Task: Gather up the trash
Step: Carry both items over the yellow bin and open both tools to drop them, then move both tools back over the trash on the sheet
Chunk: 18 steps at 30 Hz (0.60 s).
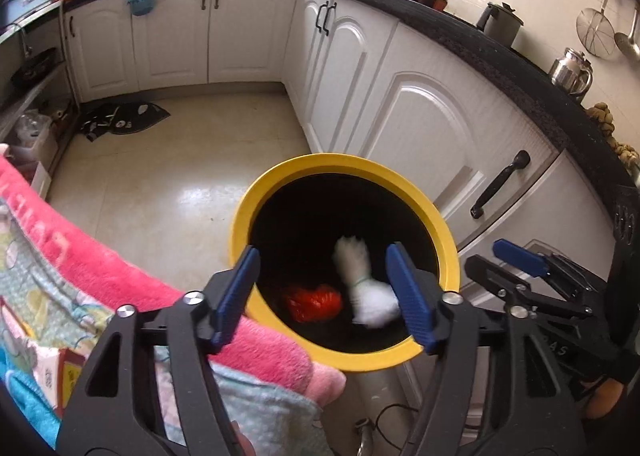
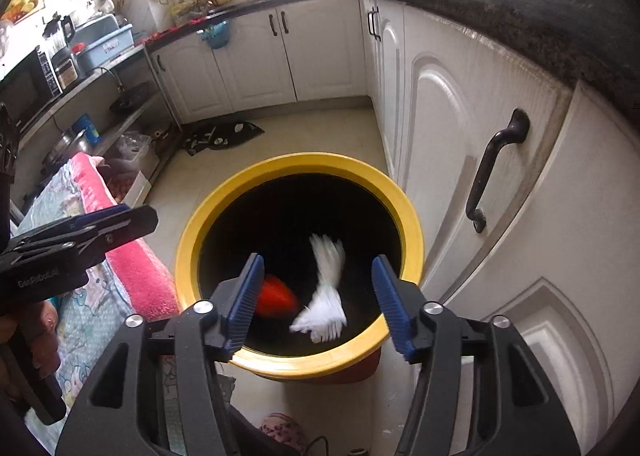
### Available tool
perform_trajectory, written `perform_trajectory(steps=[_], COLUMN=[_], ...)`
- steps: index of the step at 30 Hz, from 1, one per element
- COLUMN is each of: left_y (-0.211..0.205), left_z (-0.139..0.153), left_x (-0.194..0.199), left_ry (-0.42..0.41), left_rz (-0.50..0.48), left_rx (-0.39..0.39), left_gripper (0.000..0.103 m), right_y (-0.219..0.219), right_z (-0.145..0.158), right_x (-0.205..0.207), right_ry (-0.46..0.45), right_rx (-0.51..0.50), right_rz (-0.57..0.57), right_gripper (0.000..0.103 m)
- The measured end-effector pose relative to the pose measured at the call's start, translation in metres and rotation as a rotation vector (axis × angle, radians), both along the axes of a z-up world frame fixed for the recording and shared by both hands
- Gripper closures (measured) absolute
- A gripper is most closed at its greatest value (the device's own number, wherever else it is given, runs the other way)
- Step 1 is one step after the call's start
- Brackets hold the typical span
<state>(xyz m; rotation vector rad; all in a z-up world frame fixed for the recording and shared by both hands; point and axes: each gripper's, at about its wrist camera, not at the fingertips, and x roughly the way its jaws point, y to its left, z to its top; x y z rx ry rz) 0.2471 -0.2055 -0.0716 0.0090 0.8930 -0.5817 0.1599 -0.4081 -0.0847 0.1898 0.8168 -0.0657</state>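
A yellow-rimmed bin (image 1: pixel 340 160) (image 2: pixel 304 162) with a dark inside stands on the floor right under both grippers. Inside it, a white bundle tied at the middle (image 1: pixel 366 288) (image 2: pixel 326 296) shows blurred, beside a red crumpled piece (image 1: pixel 314 302) (image 2: pixel 276 296). My left gripper (image 1: pixel 324 296) hangs open over the bin's mouth; neither blue pad touches the bundle. My right gripper (image 2: pixel 318 304) is open over the same mouth, with nothing gripped. Each wrist view also catches the other gripper: the right gripper (image 1: pixel 496 262) at the right, the left gripper (image 2: pixel 132 222) at the left.
White cabinet doors with black handles (image 1: pixel 500 184) (image 2: pixel 496 160) stand close on the right under a dark counter. A pink and patterned cloth (image 1: pixel 100 256) (image 2: pixel 132 276) lies against the bin's left side. A dark mat (image 1: pixel 124 118) (image 2: pixel 224 136) lies on the tiled floor farther back.
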Motion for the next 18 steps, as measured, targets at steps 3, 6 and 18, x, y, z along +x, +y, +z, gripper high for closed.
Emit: perform_trajectory(steps=[3, 6, 18], left_y=[0.015, 0.039, 0.120], left_z=[0.006, 0.018, 0.065], left_x=[-0.005, -0.016, -0.062], left_ry=[-0.001, -0.026, -0.147], left_rz=[0.042, 0.105, 0.295], left_rx=[-0.014, -0.030, -0.040], left_gripper=[0.017, 0.011, 0.011], right_y=[0.005, 0.014, 0.055], right_z=[0.009, 0.022, 0.072], right_x=[-0.011, -0.023, -0.043], right_ry=[-0.029, -0.079, -0.223], right_rx=[-0.021, -0.039, -0.026], right_rz=[-0.007, -0.005, 0.091], right_gripper=[0.036, 0.028, 0.019])
